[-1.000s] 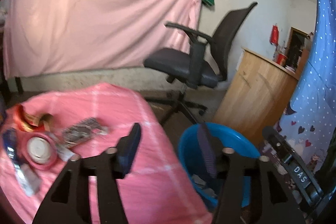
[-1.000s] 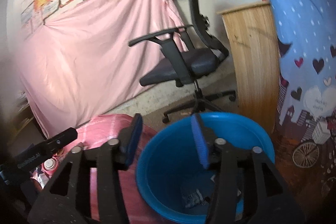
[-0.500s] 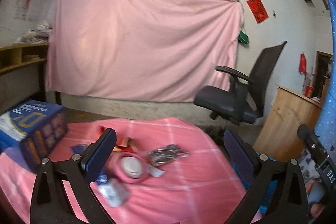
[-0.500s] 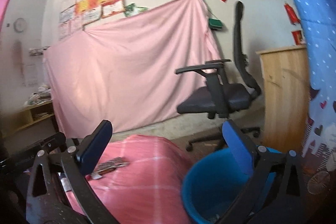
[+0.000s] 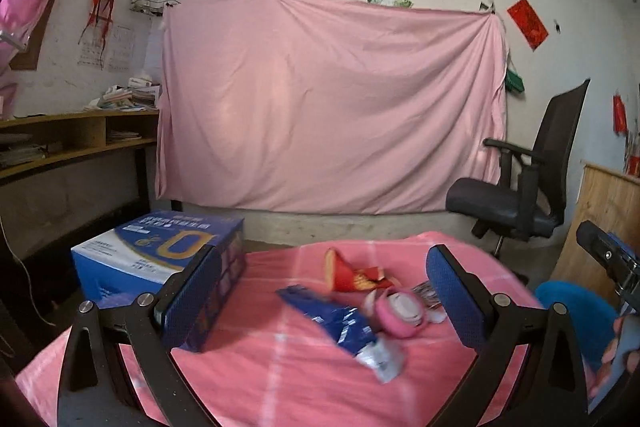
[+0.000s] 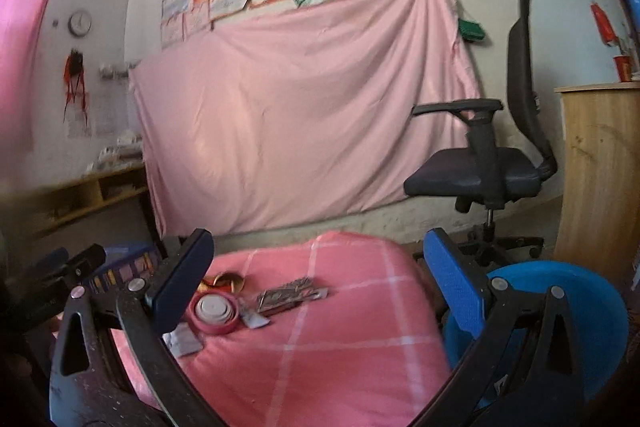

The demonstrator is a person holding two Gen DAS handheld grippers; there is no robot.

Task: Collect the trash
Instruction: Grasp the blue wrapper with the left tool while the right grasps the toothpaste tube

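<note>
Pink checked cloth covers the bench [image 5: 280, 367]; a pink sheet hangs on the wall behind, an office chair [image 5: 520, 195] at right.

Change since a second ago: both views have swung from the blue bin back to the bench, and both pairs of tongs have spread from partly closed to fully wide. Judged meaning: a drop into the bin is done and the next pickup is starting.

- Left tongs [image 5: 320, 299]: wide, nothing between the pads, lower centre of the left view, facing the litter.
- Right tongs [image 6: 316, 287]: wide, empty, lower centre of the right view.
- Trash, centre of bench: blue foil wrapper [image 5: 336, 319], red and gold paper scrap [image 5: 352, 273], pink tape roll [image 5: 400, 311], dark printed packet [image 6: 290, 295], small white scraps beside the roll.
- Blue printed carton [image 5: 160, 259]: left of bench; closed, contents unseen.
- Blue bin [image 6: 560, 315]: lower right, beside the bench; inside hidden now.
</note>
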